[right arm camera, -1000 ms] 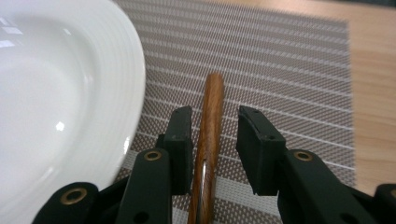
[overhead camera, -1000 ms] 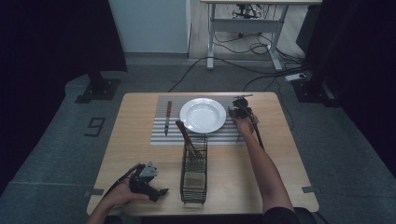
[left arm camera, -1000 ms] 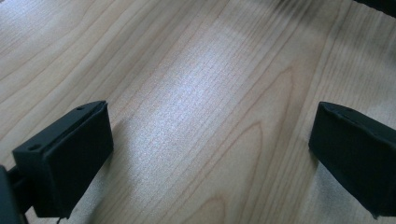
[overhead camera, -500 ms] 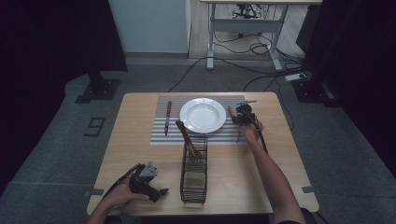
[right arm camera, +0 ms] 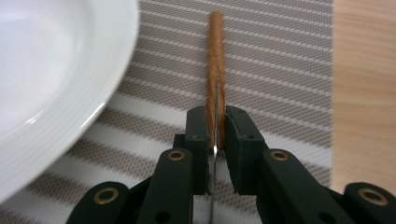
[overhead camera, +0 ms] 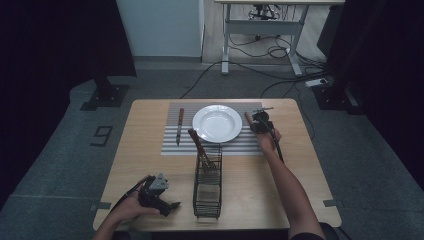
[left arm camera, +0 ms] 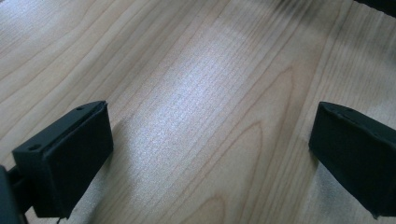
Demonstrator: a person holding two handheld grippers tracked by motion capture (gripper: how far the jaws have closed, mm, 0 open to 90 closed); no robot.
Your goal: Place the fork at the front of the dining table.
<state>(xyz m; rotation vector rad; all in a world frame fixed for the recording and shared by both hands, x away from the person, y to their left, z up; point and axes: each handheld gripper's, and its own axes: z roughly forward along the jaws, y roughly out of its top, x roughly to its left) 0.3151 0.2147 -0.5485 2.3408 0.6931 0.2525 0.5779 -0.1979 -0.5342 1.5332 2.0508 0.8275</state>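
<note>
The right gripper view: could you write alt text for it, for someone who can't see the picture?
Two black jaws of the right gripper are shut on a utensil with a wooden handle, whose thin metal part runs down between them. Below lies a striped placemat, with the rim of a white plate at left and bare wooden table at right.

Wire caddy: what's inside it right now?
The caddy holds wooden-handled utensils leaning out of its far end toward the plate. Their heads and exact count are lost behind the mesh; something pale sits low inside.

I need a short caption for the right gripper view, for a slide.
Right gripper, jaws shut on a wooden-handled utensil, above the striped placemat beside the white plate.
</note>
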